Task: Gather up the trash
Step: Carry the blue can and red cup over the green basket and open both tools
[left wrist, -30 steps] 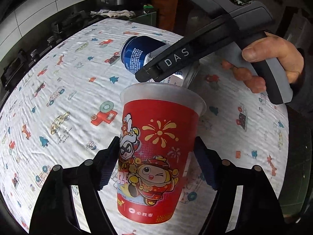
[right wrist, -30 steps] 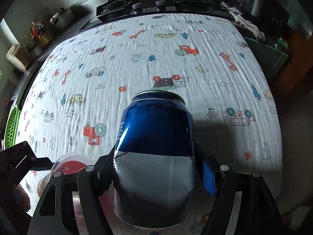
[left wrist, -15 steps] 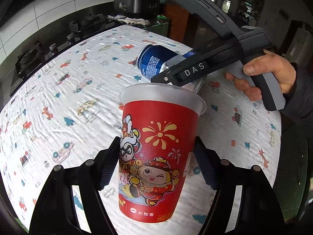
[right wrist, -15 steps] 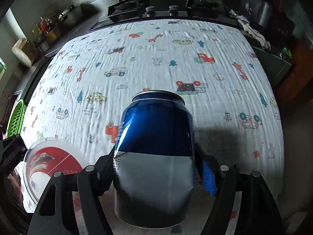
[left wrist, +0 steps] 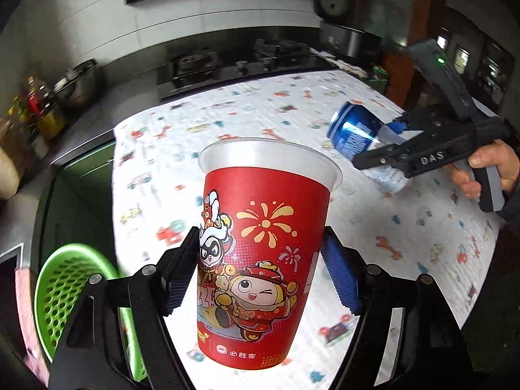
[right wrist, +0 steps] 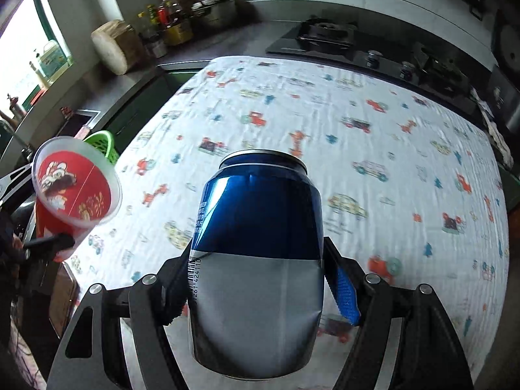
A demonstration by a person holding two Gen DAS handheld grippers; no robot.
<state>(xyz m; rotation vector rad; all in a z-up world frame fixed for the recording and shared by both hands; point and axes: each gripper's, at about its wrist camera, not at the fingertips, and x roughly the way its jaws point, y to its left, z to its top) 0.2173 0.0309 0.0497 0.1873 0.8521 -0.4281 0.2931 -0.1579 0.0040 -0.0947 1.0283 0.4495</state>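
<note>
Red cartoon-print plastic cup (left wrist: 265, 260) upright in left gripper (left wrist: 261, 274), jaws closed partway, blue pads pressing both sides of cup; held in air above desk. Blue/silver drink can (right wrist: 256, 266) in right gripper (right wrist: 260, 287), jaws clamped on dented lower body, also held off desk. Vehicle-print cloth (right wrist: 373, 169) covers desk. Green perforated basket (left wrist: 65, 289) low left, past cloth edge. Gas stove (right wrist: 328, 37) behind desk.

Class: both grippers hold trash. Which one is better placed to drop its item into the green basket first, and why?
Left. The left gripper, shut on the cup, has the basket close beside it at lower left. The right gripper, shut on the can, is over the table, with the cup between it and the basket.
</note>
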